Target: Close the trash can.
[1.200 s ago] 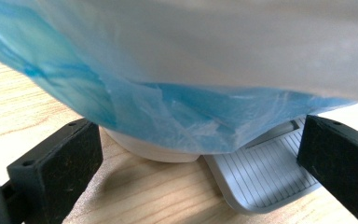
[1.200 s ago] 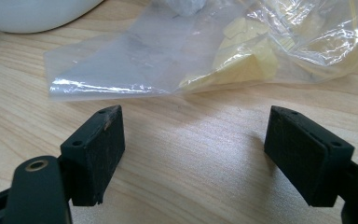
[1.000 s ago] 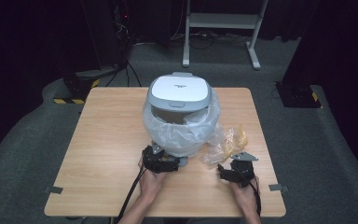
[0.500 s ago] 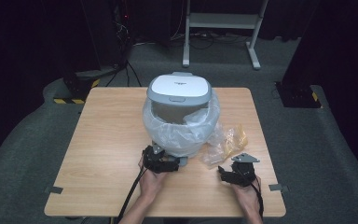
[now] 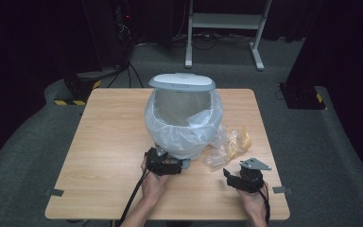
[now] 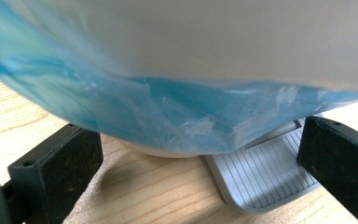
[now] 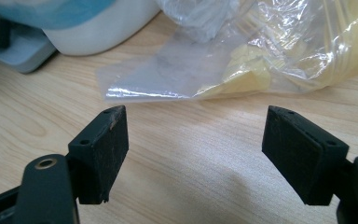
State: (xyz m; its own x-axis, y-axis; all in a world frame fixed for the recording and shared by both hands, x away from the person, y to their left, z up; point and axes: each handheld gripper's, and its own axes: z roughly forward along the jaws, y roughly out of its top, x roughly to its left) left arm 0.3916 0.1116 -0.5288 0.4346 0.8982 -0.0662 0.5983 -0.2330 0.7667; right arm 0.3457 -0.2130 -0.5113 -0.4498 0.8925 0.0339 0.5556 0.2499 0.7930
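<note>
White pedal bin [image 5: 184, 118], lid raised, lined with clear bag [image 5: 189, 130].

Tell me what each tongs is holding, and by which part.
Nothing. The left tongs stand open at the bin's pedal; the right tongs stand open short of the plastic bag.

Dim lab or recording studio. Lone wooden table [image 5: 104, 156] on grey carpet [image 5: 28, 142], dark drapes behind, white equipment stand [image 5: 224, 28] and trailing cables [image 5: 203, 42] at the back, black-and-yellow hazard tape [image 5: 68, 101] on floor-standing gear.
</note>
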